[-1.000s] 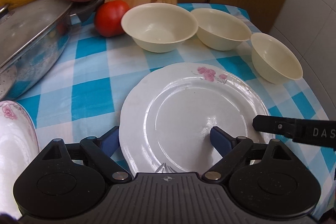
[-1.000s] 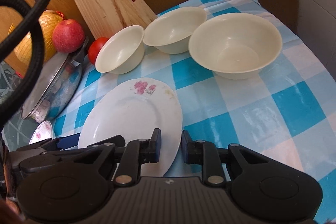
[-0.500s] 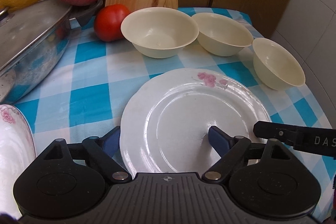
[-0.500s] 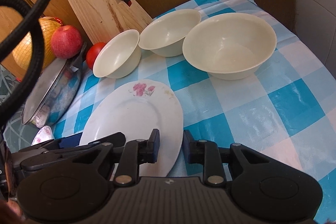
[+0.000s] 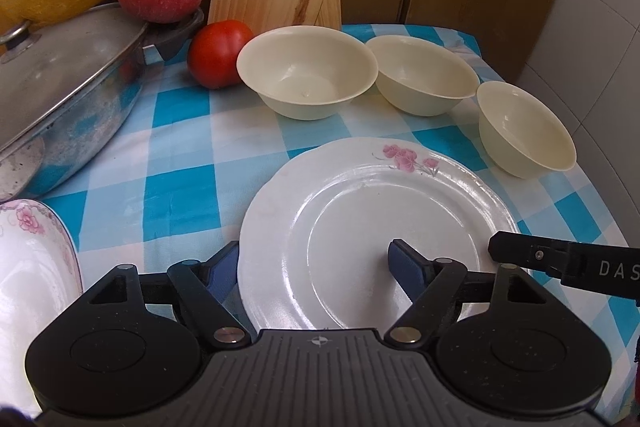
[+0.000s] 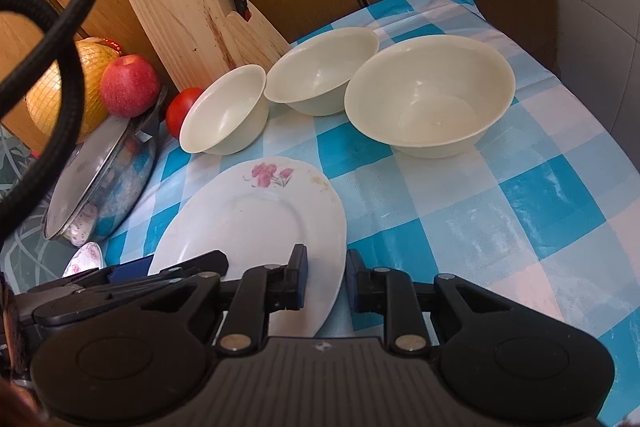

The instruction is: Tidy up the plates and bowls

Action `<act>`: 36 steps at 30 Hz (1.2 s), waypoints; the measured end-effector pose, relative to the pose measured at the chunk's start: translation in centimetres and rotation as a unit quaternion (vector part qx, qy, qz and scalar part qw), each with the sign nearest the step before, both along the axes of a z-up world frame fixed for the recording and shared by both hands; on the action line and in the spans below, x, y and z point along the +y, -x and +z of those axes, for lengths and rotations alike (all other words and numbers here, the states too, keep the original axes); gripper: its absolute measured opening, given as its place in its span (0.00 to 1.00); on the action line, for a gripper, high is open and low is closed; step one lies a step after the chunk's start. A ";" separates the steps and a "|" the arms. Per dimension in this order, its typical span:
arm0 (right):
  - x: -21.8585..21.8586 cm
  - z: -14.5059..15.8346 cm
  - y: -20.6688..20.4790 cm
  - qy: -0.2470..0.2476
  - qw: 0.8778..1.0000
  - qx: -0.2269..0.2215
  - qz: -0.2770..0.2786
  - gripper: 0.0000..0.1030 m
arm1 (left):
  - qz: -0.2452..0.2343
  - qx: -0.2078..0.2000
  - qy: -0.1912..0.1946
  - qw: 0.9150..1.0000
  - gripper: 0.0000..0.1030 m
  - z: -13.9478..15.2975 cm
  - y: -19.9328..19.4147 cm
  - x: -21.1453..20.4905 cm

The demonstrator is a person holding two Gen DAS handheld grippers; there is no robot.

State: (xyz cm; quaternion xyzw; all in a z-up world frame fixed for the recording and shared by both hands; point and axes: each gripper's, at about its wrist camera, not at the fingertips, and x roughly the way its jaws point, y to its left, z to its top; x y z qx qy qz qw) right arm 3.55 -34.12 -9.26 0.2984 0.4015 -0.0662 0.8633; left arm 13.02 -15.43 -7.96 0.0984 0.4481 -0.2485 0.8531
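Both grippers straddle the round white flowered plate [image 5: 372,223] to lift it evenly (it is wide). The left gripper [image 5: 316,267] gapes wide; the right gripper [image 6: 326,277] sits narrow around the rim, not squeezing.

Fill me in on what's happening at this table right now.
A person with two handheld grippers is working on the flowered white plate on the checked cloth. The left gripper is open astride its near edge; the right gripper straddles its right rim, not closed. Three cream bowls wait behind, unstacked.
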 end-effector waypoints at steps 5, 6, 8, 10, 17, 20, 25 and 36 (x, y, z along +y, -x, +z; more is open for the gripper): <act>0.0 -0.4 -0.3 -0.004 1.000 0.006 -0.004 0.21 | -0.001 0.007 -0.006 1.000 0.80 -0.4 -0.3 -0.1; 0.0 -0.4 -0.3 -0.006 1.000 0.006 -0.005 0.21 | -0.001 0.008 -0.005 1.000 0.80 -0.4 -0.3 0.0; -0.1 -0.5 -0.3 -0.011 1.000 0.004 -0.010 0.22 | -0.003 0.001 -0.007 1.000 0.82 -0.4 -0.3 0.1; 0.1 -0.4 -0.4 -0.008 1.000 0.000 -0.002 0.27 | -0.005 -0.013 -0.017 1.000 0.87 -0.5 -0.2 -0.2; 0.9 -0.3 -0.5 0.021 1.000 -0.003 0.010 0.25 | 0.006 -0.010 -0.013 1.000 0.85 -0.4 -0.3 -0.5; 1.0 -0.2 -0.4 0.013 1.000 -0.003 0.018 0.22 | 0.007 -0.031 -0.025 0.999 0.85 0.0 0.1 -0.4; 1.1 0.4 0.0 0.019 1.000 -0.015 0.014 0.22 | 0.011 -0.034 -0.016 0.999 0.85 0.6 0.2 -0.1; 2.0 1.4 1.0 0.002 0.999 -0.020 0.035 0.22 | 0.016 -0.045 -0.022 0.999 0.85 1.8 1.7 1.0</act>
